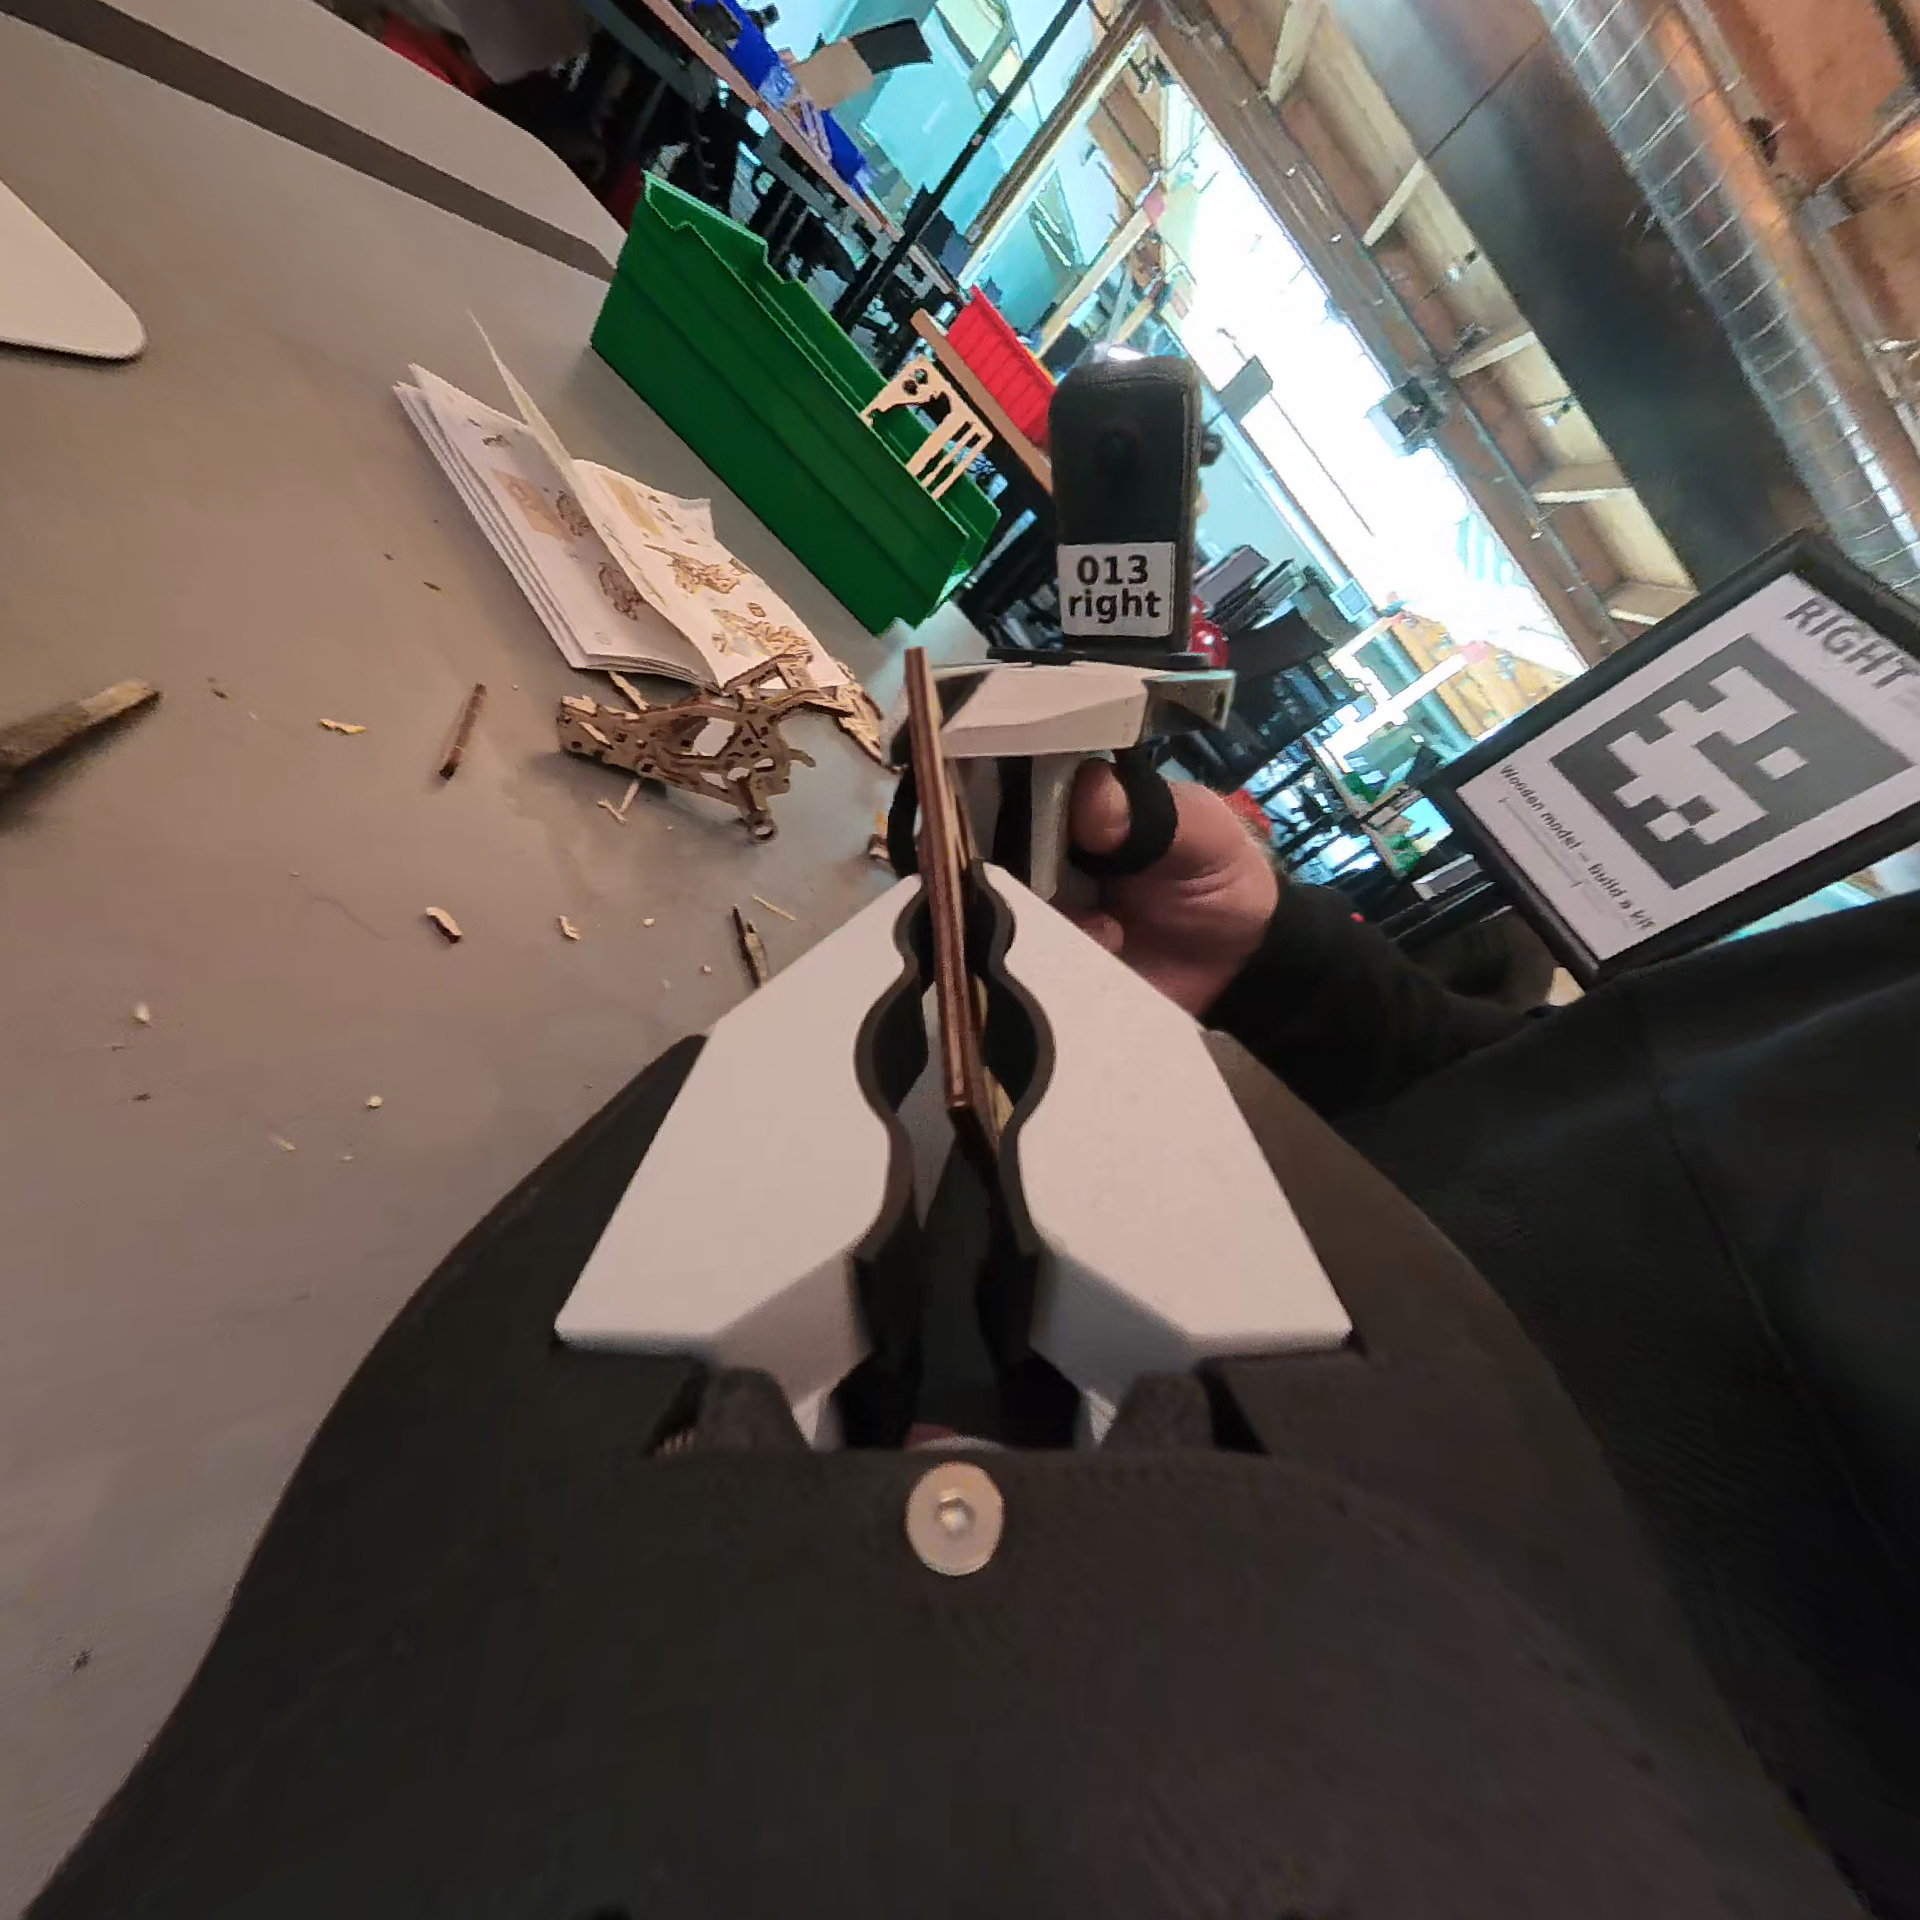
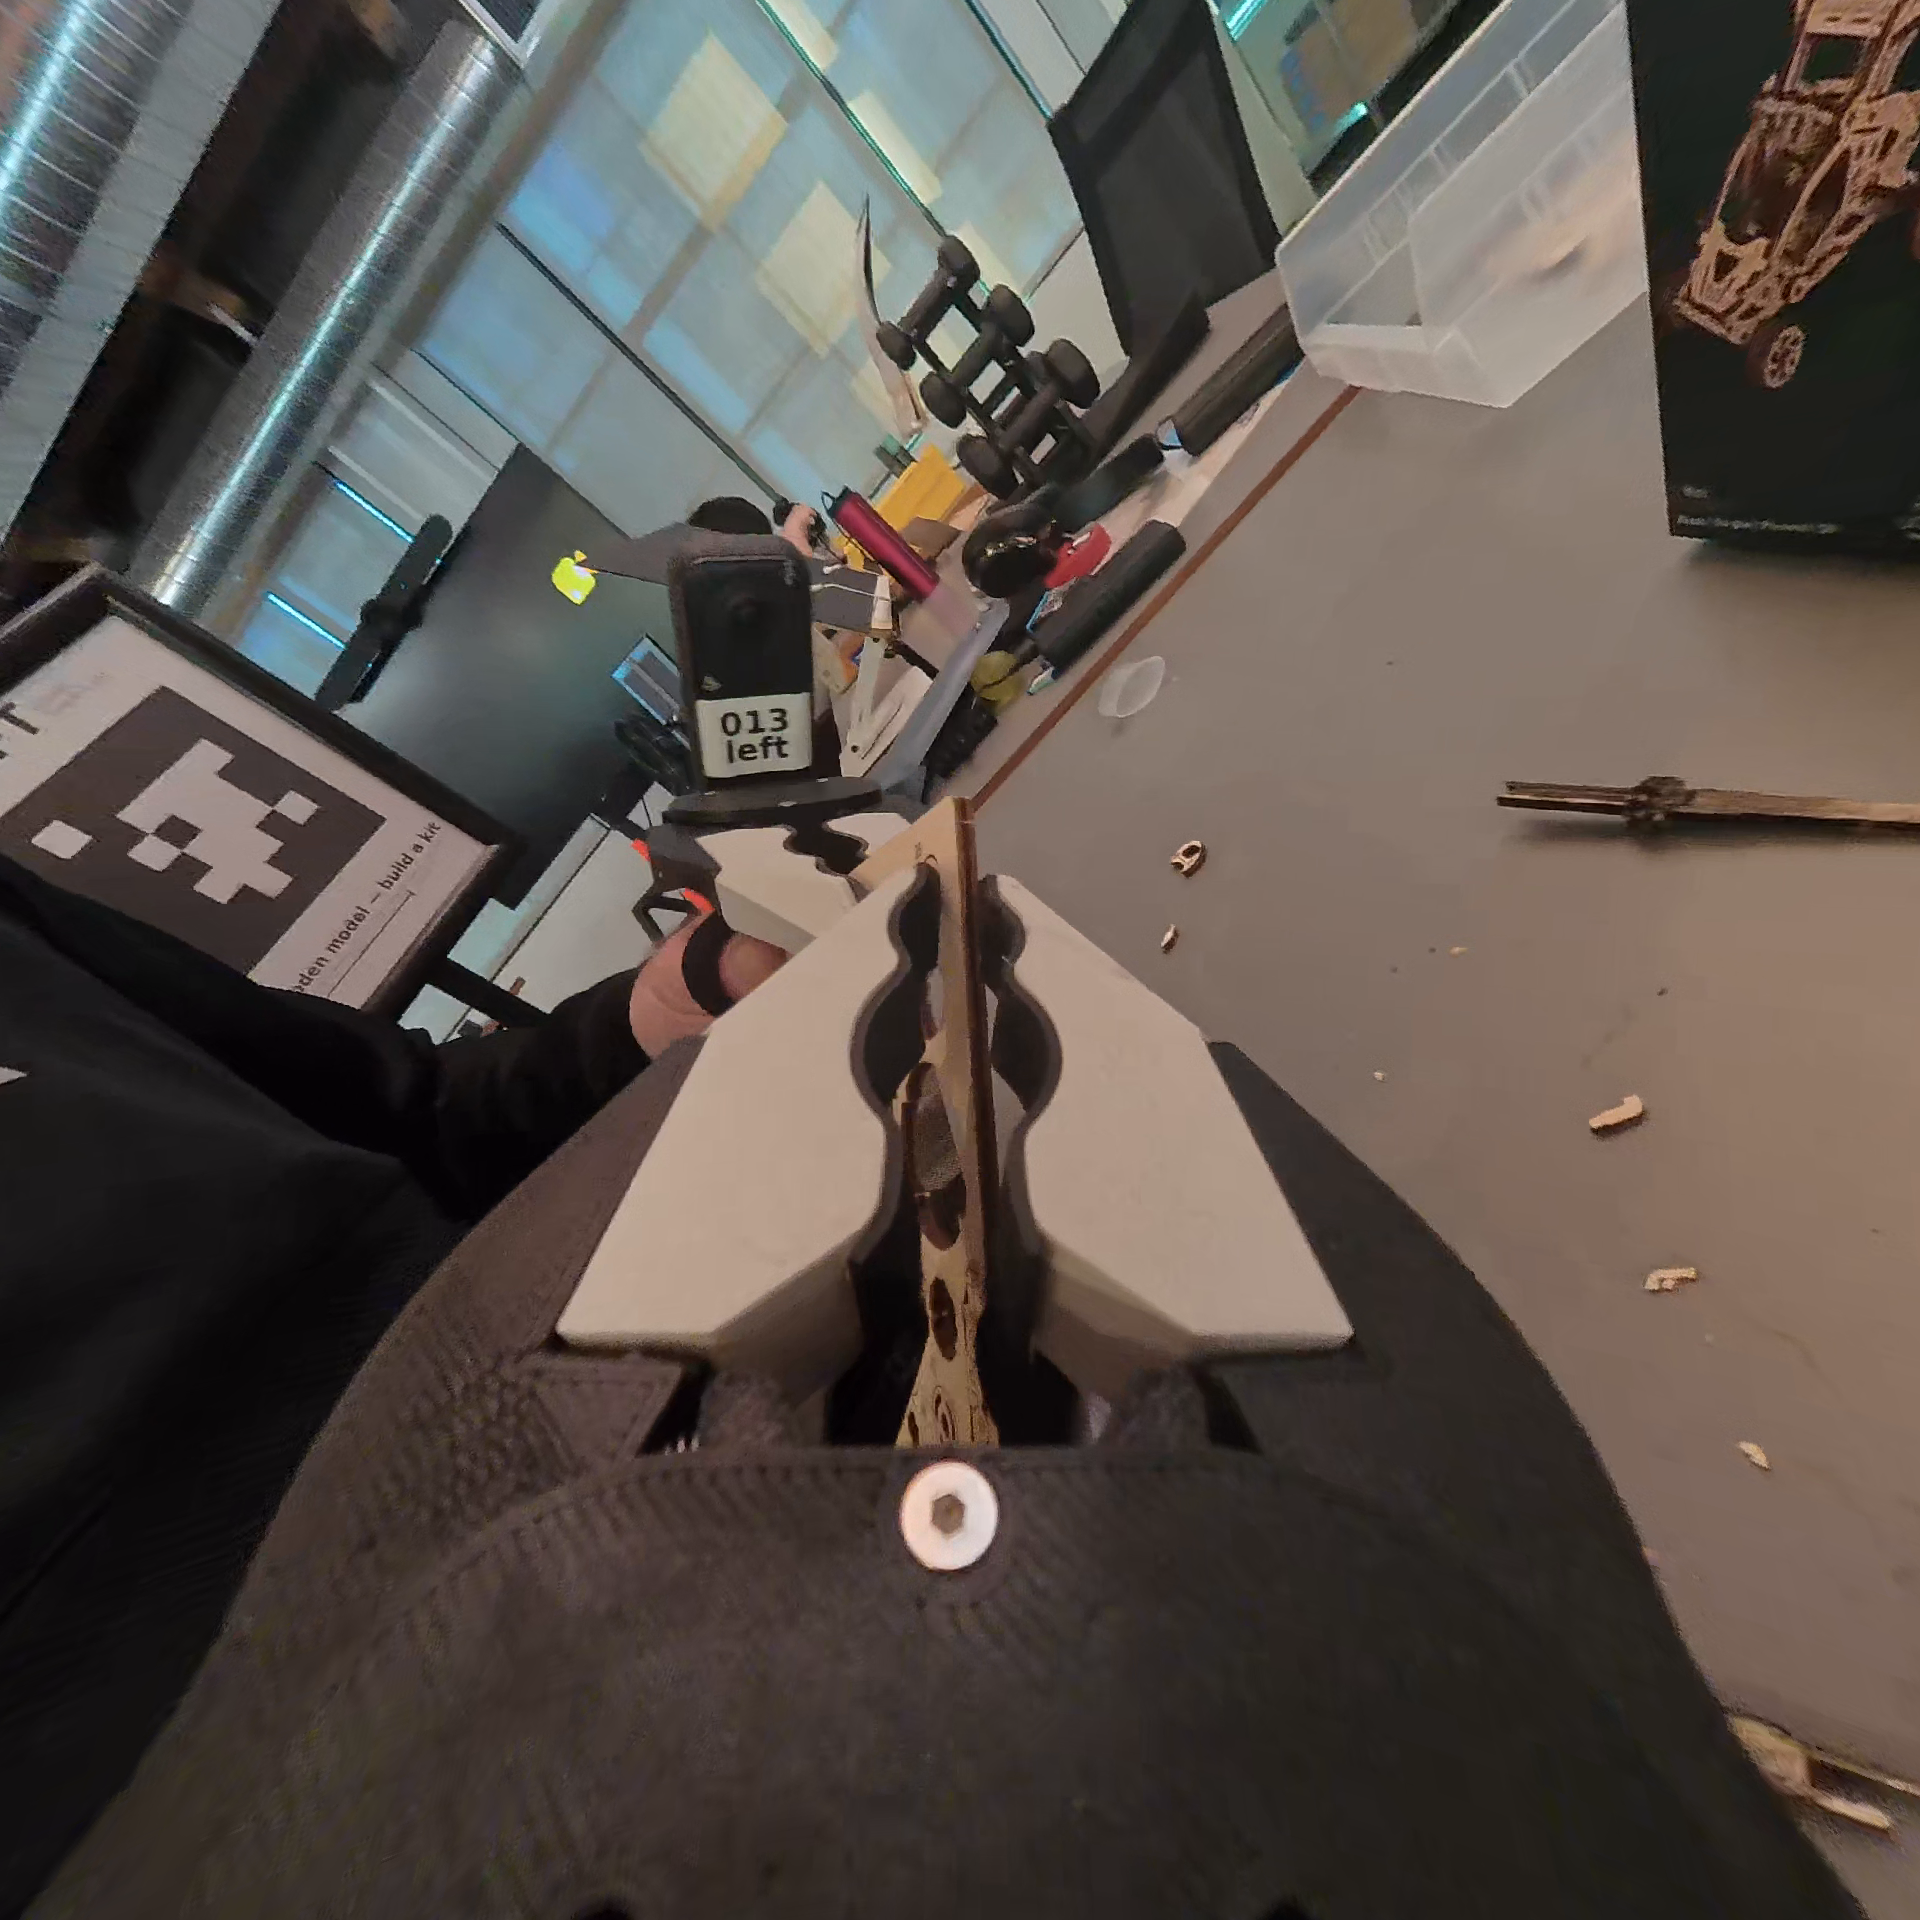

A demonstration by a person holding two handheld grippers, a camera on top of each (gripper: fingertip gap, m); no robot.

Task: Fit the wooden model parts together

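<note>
My left gripper (image 1: 951, 883) is shut on a thin wooden sheet (image 1: 928, 769), seen edge-on and held above the grey table (image 1: 260, 831). The sheet reaches to my right gripper (image 1: 935, 722), which a hand holds just beyond. In the right wrist view my right gripper (image 2: 961, 883) is shut on a thin wooden sheet with cut-outs (image 2: 964, 956), which points at my left gripper (image 2: 821, 842). It looks like one sheet held from both ends. A partly built wooden model (image 1: 681, 740) lies on the table to the left.
An open instruction booklet (image 1: 592, 540) and a green bin (image 1: 769, 416) holding a wooden piece (image 1: 930, 426) lie beyond the model. Wood scraps litter the table. A long wooden strip (image 2: 1714, 805), a black kit box (image 2: 1787, 312) and a clear bin (image 2: 1475, 208) stand right. A framed marker sign (image 2: 208, 821) is behind. Only a small space, under 4 cm, lies between the two pairs of fingers.
</note>
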